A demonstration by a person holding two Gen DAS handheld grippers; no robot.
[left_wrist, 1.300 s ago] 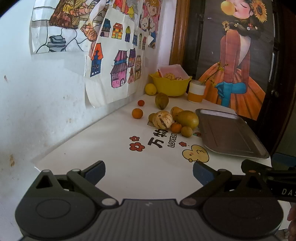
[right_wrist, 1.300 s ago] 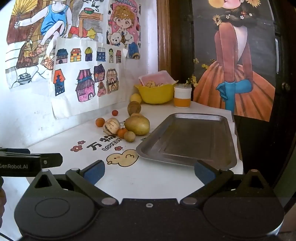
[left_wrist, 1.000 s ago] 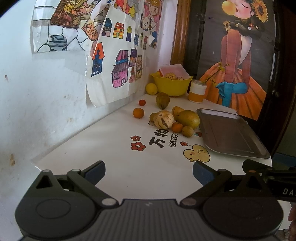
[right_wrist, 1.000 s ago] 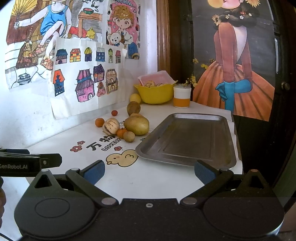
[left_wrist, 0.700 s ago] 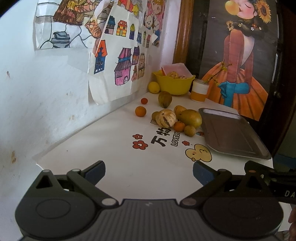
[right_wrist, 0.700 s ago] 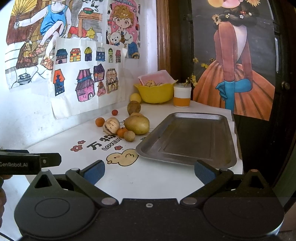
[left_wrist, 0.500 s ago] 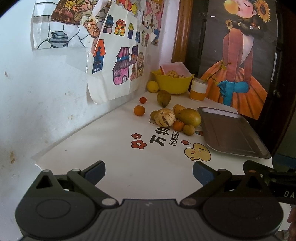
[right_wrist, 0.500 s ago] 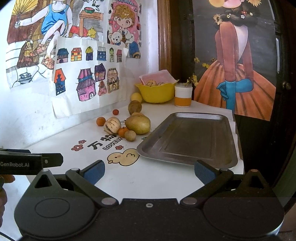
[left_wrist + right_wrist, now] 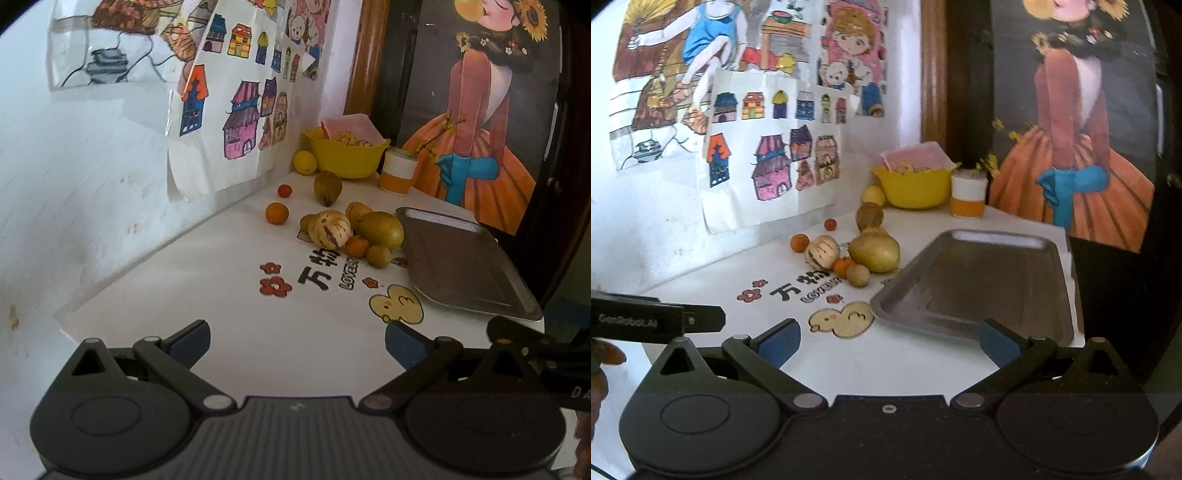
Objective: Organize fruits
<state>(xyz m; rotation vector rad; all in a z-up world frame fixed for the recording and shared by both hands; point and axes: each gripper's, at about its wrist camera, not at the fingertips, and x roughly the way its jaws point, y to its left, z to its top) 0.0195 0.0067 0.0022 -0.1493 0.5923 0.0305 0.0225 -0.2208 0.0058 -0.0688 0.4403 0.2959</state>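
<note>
Both claws hang spread and empty over the worktop's near edge: left gripper [image 9: 297,341], right gripper [image 9: 889,338], each well short of the fruit. Loose fruit clusters mid-worktop toward the wall, striped melon [image 9: 330,229] beside the big mango [image 9: 381,230], whose long axis runs across toward the bare tray [image 9: 990,284], lying lengthwise along the right edge.

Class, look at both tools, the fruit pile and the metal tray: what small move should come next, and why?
Probably bring the right tool forward to the small brown fruit at the pile's near edge. Both tools are open and hold nothing, the metal tray is bare, and every fruit lies on the table beside it.
</note>
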